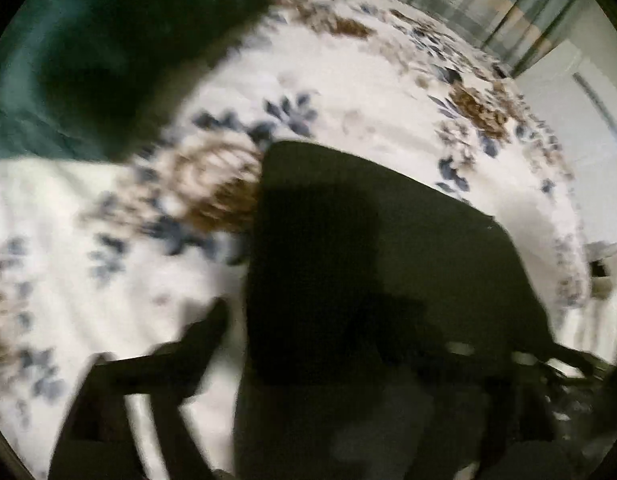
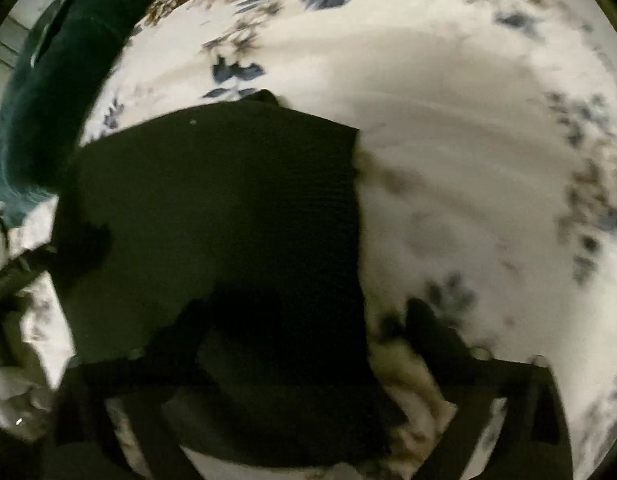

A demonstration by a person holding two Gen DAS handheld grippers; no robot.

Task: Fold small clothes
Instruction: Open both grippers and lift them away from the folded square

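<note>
Right wrist view: right gripper (image 2: 308, 320) and left gripper (image 1: 320, 320), fingers spread, straddle a dark garment (image 2: 228, 200) on floral bedding (image 2: 468, 140) (blurred); pinch corners squarely, fold evenly.

- No writing, label, brand, number or sign can be read in either wrist view.
- Both views are blurred and dim.
- The dark garment (image 1: 388, 260) shows plain fabric with no legible mark.
- The bedspread (image 1: 348, 92) carries only a flower print in blue and brown, no lettering.
</note>
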